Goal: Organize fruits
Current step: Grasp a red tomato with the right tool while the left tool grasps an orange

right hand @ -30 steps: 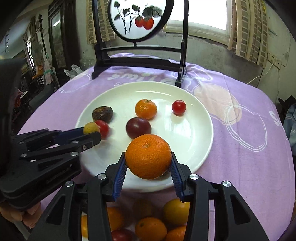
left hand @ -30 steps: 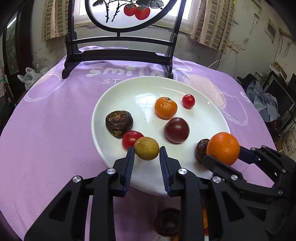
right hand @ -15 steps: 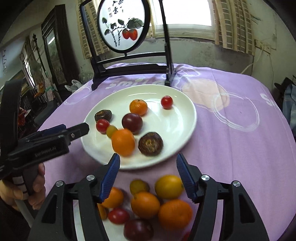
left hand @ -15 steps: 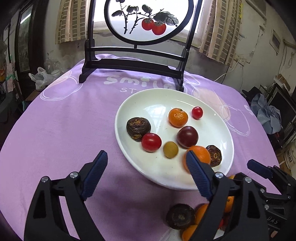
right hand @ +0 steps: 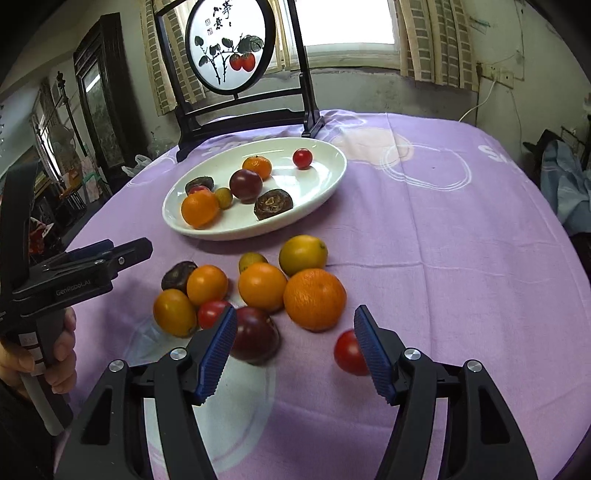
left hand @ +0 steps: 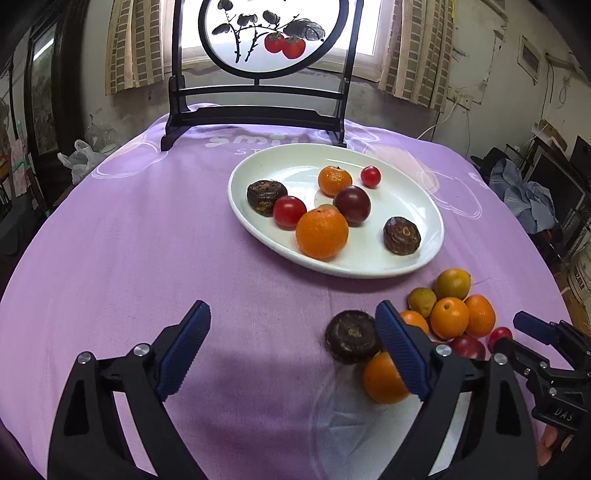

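My left gripper point(left hand: 291, 347) sits with jaws spread wide, nothing between them, over the purple patterned tablecloth point(left hand: 147, 258) on the near side of the oval white ceramic plate point(left hand: 424, 206). My right gripper point(right hand: 295, 347) is also spread wide and empty, hanging just above the loose fruit pile near the plate.

On the plate: a big orange mandarin point(left hand: 322, 233) at the near edge, a red cherry tomato point(left hand: 289, 211) and a wrinkled dark brown chestnut-like fruit point(left hand: 266, 192) on its left part, a dark purple plum point(left hand: 352, 204) mid-plate, a smaller orange tangerine point(left hand: 334, 180) and a small red tomato point(left hand: 370, 176) toward the far rim, a second brown wrinkled fruit point(left hand: 401, 235) on the right part. A small yellow-green fruit point(right hand: 224, 197) sits between the mandarin and the plum.

Off the plate, on the cloth just near of it: a large rough-skinned orange point(right hand: 314, 299), a yellow-orange citrus point(right hand: 303, 255), a smooth orange tangerine point(right hand: 262, 286), another dark plum point(right hand: 255, 334) right by my right gripper's left finger, a lone red tomato point(right hand: 349, 352) by its right finger, and a dark brown fruit point(left hand: 351, 336) at the pile's left edge, beside my left gripper's right finger.

Beyond the plate stands a black wooden frame with a round painted persimmon screen point(left hand: 273, 33).
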